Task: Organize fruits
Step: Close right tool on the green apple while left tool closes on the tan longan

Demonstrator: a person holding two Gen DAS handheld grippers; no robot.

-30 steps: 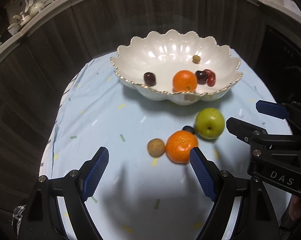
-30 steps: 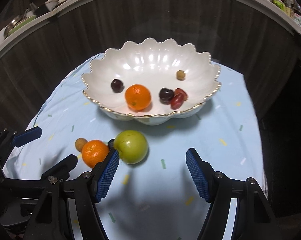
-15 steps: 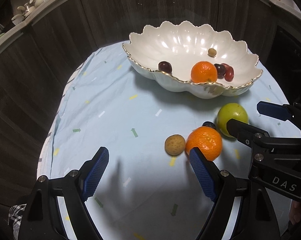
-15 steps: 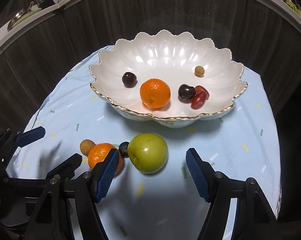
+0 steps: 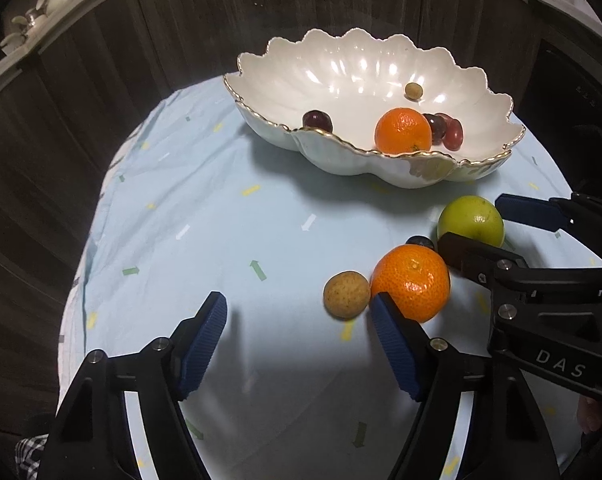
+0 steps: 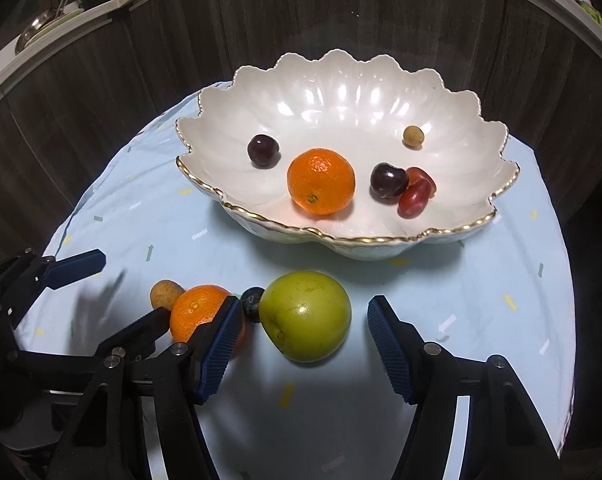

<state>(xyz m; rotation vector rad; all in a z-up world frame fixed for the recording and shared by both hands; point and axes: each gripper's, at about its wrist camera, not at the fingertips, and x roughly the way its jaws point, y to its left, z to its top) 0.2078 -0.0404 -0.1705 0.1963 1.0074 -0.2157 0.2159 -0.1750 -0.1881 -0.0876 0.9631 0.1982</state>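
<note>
A white scalloped bowl (image 6: 453,236) (image 5: 341,160) on the light blue cloth holds an orange (image 6: 321,181), dark cherries (image 6: 388,181), red grapes (image 6: 415,198) and a small tan fruit (image 6: 414,136). On the cloth lie a green apple (image 6: 306,322) (image 5: 471,221), a second orange (image 5: 410,282) (image 6: 199,312), a dark berry (image 6: 253,304) and a tan round fruit (image 5: 346,294). My right gripper (image 6: 303,348) is open, its fingers either side of the apple. My left gripper (image 5: 297,344) is open and empty, left of the orange.
The cloth-covered table (image 5: 221,220) is round, with dark wooden panels (image 5: 101,80) close behind it. A shelf with dishes (image 6: 61,12) runs along the top left. The two grippers sit close together near the loose fruits.
The right gripper has moved forward and now straddles the apple. The left gripper has shifted left, so the loose fruits sit further right in its view.
</note>
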